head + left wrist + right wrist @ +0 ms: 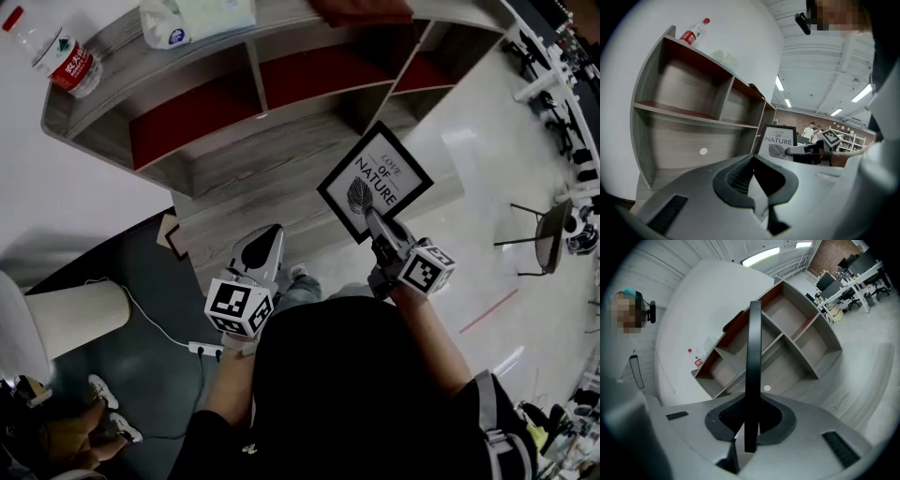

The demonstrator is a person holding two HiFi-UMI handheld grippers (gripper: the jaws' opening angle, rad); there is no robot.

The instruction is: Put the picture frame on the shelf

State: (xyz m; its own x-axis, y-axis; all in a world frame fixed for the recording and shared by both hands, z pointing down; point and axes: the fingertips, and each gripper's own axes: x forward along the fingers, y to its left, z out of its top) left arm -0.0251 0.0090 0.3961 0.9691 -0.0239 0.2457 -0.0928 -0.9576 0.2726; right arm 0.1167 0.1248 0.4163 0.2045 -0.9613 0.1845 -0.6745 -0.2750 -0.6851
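Note:
A black picture frame (375,183) with a leaf print and the word NATURE hangs in the air in front of the grey wooden shelf (281,159). My right gripper (380,232) is shut on its lower edge. In the right gripper view the frame (753,357) stands edge-on between the jaws of my right gripper (750,427), with the shelf (787,348) beyond. My left gripper (261,251) hovers to the left of the frame, shut and holding nothing. From the left gripper (754,187) I see the frame (777,142) beside the shelf (693,119).
On the shelf's top stand a water bottle (67,58), a white pack (192,19) and a red cloth (361,9). A power strip (206,349) lies on the dark floor. A dark chair (548,234) stands at the right, desks (848,277) farther off.

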